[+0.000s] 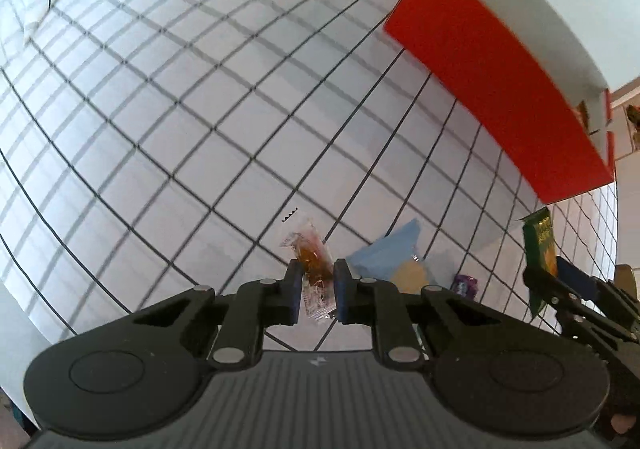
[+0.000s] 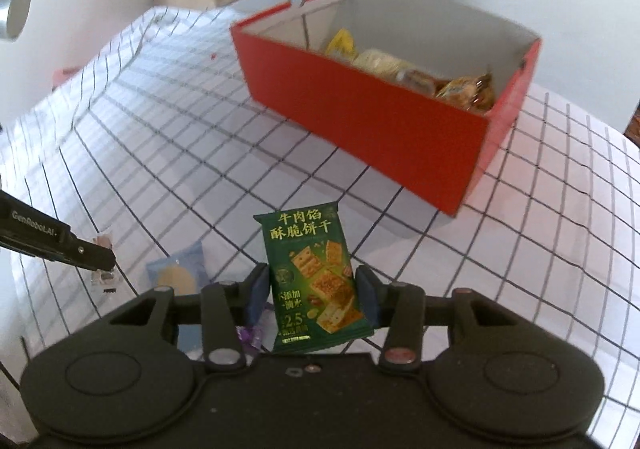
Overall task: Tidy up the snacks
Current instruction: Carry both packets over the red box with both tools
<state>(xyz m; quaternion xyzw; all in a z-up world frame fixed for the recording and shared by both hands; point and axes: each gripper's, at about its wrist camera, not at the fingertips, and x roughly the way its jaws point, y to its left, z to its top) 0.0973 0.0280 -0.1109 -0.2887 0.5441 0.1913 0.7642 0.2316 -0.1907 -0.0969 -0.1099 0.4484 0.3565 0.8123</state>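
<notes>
- The green cracker packet [image 2: 316, 285], held between the right gripper's [image 2: 312, 289] fingers, reads "牛肉馅 酥脆饼干" at its top and "2.5" lower down
- The left gripper's [image 2: 56, 245] black arm, left of those fingers, reads "GenRobot.AI"

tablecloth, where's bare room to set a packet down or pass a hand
The checked tablecloth is bare left of the red box, back to its wrinkled far edge. It is crowded near the left gripper and right gripper, around the blue packet and purple candy. The box already holds snacks.
</notes>
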